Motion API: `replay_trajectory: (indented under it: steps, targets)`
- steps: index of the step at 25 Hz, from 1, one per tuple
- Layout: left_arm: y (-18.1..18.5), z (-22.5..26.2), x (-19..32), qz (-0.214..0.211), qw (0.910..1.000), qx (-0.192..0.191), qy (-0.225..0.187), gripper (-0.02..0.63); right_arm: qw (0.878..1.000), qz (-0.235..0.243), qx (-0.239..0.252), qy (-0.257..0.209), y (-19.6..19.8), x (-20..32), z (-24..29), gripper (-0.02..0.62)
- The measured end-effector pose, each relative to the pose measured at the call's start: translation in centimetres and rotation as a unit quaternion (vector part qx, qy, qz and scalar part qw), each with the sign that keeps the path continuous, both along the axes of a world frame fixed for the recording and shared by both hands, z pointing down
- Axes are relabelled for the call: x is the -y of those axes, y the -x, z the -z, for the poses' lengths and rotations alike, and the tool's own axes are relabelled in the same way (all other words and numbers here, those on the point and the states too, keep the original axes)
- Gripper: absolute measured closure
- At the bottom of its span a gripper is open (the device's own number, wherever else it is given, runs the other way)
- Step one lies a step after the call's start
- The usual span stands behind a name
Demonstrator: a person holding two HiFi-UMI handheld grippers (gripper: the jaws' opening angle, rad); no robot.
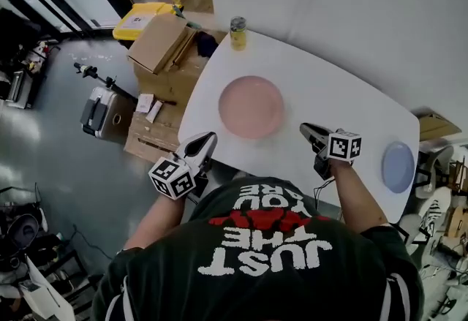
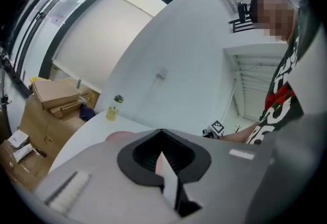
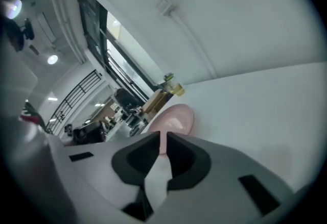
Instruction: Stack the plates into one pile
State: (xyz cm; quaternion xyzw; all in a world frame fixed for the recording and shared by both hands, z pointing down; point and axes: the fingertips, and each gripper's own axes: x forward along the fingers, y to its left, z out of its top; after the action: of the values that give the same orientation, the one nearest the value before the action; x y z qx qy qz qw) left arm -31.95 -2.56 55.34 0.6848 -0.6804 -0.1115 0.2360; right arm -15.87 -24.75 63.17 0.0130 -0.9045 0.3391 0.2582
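A pink plate (image 1: 251, 106) lies in the middle of the white table (image 1: 344, 93). A blue plate (image 1: 398, 166) rests near the table's right end. My left gripper (image 1: 202, 144) hovers over the near table edge, left of the pink plate, and its jaws look closed together with nothing in them (image 2: 161, 132). My right gripper (image 1: 313, 134) is over the table between the two plates. It points toward the pink plate (image 3: 173, 118), and its jaws (image 3: 162, 137) stand a narrow gap apart, holding nothing. The blue plate is outside both gripper views.
A yellow can (image 1: 238, 33) stands at the table's far edge. Cardboard boxes (image 1: 161, 45), a yellow bin (image 1: 142, 18) and a grey case (image 1: 99, 111) sit on the floor to the left. A chair (image 1: 437, 202) stands past the right end.
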Motion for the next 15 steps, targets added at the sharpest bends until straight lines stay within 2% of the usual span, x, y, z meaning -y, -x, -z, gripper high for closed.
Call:
replay_trajectory:
  steps: [3,6,8,10,13,15]
  targets:
    - [-2.7,1.2,0.5,-0.012,0.9999,0.009,0.007,0.598,0.997,0.072,0.033,0.007,-3.1,-4.5,1.4,0.572]
    - [-6.8,1.5,0.5,-0.022,0.9996,0.008,0.018,0.598,0.993,0.107,0.039,0.019,-7.4,-7.2,1.0,0.574]
    - [-8.9,1.4,0.5,-0.036,0.9988,0.019,0.025,0.598,0.992,0.112,0.046,0.025,-9.4,-7.7,0.7,0.575]
    - [-9.5,1.4,-0.2,-0.041,0.998,0.031,0.038,0.598,0.992,0.103,0.058,0.034,-10.1,-8.6,0.3,0.575]
    - [-9.3,2.3,-2.0,-0.041,0.9977,0.037,0.04,0.598,0.993,0.083,0.068,0.044,-10.8,-10.4,0.6,0.575]
    - [-7.9,3.1,-2.5,-0.052,0.997,0.049,0.029,0.598,0.994,0.071,0.074,0.029,-10.2,-11.0,1.2,0.575]
